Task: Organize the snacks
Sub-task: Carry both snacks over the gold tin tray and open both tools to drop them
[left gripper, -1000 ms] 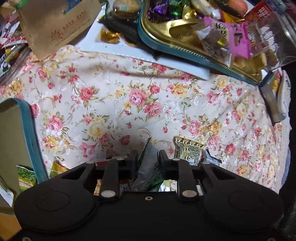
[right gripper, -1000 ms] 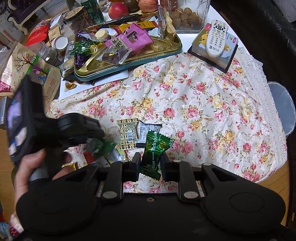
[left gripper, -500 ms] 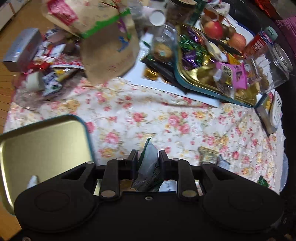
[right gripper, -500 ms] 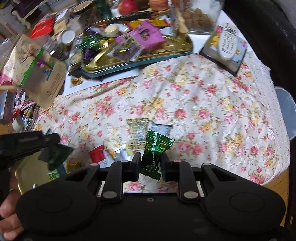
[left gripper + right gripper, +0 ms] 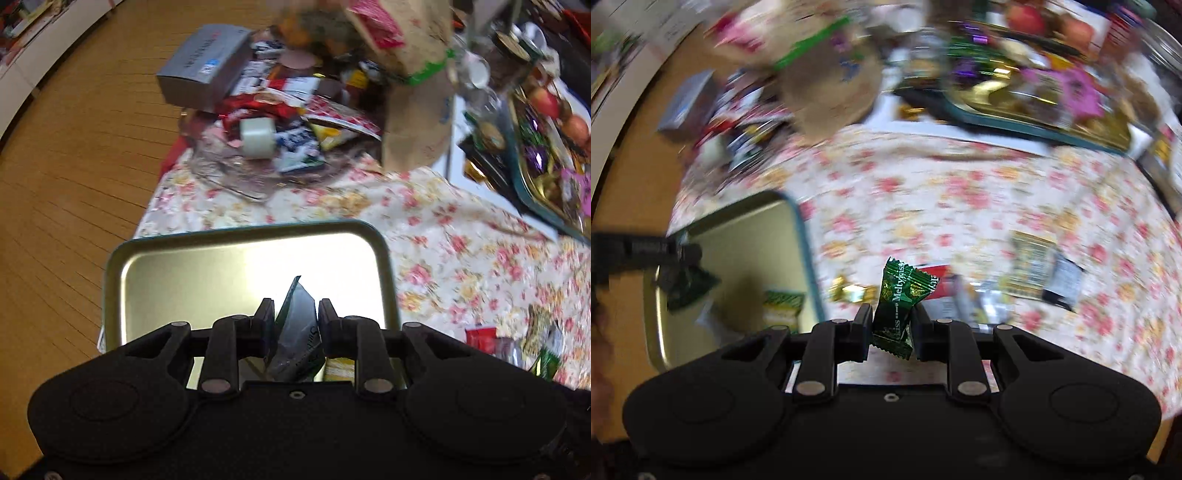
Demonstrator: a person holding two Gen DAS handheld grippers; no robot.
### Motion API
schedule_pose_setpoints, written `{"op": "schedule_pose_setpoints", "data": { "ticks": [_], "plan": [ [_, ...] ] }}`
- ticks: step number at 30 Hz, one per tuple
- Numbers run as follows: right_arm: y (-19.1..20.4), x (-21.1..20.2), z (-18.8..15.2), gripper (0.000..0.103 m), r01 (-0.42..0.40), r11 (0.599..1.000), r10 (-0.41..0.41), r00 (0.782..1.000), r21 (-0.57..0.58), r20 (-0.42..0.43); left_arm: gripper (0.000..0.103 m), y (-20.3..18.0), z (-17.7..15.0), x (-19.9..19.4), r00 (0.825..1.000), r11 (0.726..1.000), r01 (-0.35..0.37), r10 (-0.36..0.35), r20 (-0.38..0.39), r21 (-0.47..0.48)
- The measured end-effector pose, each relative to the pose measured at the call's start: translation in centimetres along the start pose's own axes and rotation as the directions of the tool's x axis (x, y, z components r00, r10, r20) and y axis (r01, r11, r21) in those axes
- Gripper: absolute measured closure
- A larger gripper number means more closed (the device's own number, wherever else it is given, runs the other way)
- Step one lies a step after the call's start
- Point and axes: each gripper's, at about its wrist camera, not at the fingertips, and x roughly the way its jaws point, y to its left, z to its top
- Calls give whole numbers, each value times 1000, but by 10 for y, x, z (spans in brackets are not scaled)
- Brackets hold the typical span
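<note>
tablecloth (image 5: 436, 229) with pink and yellow flowers covered the table, and much of the right wrist view was blurred. at the far side sat a teal-rimmed tray (image 5: 1034, 127) heaped with sweets, beside a brown paper bag (image 5: 417, 125) and a grey box (image 5: 205, 66). nearer the table's edge lay a shallow gold tin (image 5: 177, 273) with a teal rim. the left gripper (image 5: 293, 314) hung over this tin, its jaws closed tight on a green and silver packet (image 5: 295, 332) that stood up between the fingers. from the right wrist view the same packet (image 5: 689, 286) showed dark green above the tin's floor, and a yellow-green snack (image 5: 783, 306) lay inside the tin. the right gripper (image 5: 892, 323) was closed on a green candy (image 5: 899, 299) printed "meltykiss", held over the cloth just beside the tin's rim. loose snacks lay on the cloth close behind it: a gold-wrapped sweet (image 5: 846, 291), a red packet (image 5: 940, 282) and a patterned wrapper (image 5: 1030, 264).
</note>
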Motion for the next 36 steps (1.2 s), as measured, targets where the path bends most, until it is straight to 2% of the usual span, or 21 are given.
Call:
{"op": "schedule_pose_setpoints", "data": {
  "ticks": [4,7,12,17,20,21,24,29,36],
  "plan": [
    [28,8,-9,80,-33,997,33,999,-71,-3,70,29,5,1,1000,997,-29,29,5,-76],
    [45,11,-13,80,-54,993,55,998,-108,4,70,35,9,7,999,995,-27,25,-25,-96],
    [62,11,-14,80,-87,987,91,995,-136,27,70,28,12,15,996,992,35,-45,-80,-121],
    [78,4,-13,77,-147,979,155,987,-143,50,69,15,15,8,998,996,19,-23,-50,-88],
    [83,-2,-12,53,-153,980,166,981,-129,98,69,16,17,5,999,995,-4,1,-33,-101],
    [84,-4,-11,52,-153,981,167,979,-122,116,69,17,18,5,1000,994,-11,8,-30,-106],
    [84,-5,-9,52,-142,982,157,980,-127,119,69,19,18,7,999,993,-11,7,-41,-120],
    [77,6,-6,52,-119,989,124,990,-87,60,69,15,17,11,997,993,18,-26,-67,-116],
    [56,34,1,52,11,1000,-10,998,16,-54,69,-3,14,12,994,996,47,-53,-94,-73]
  ]
}}
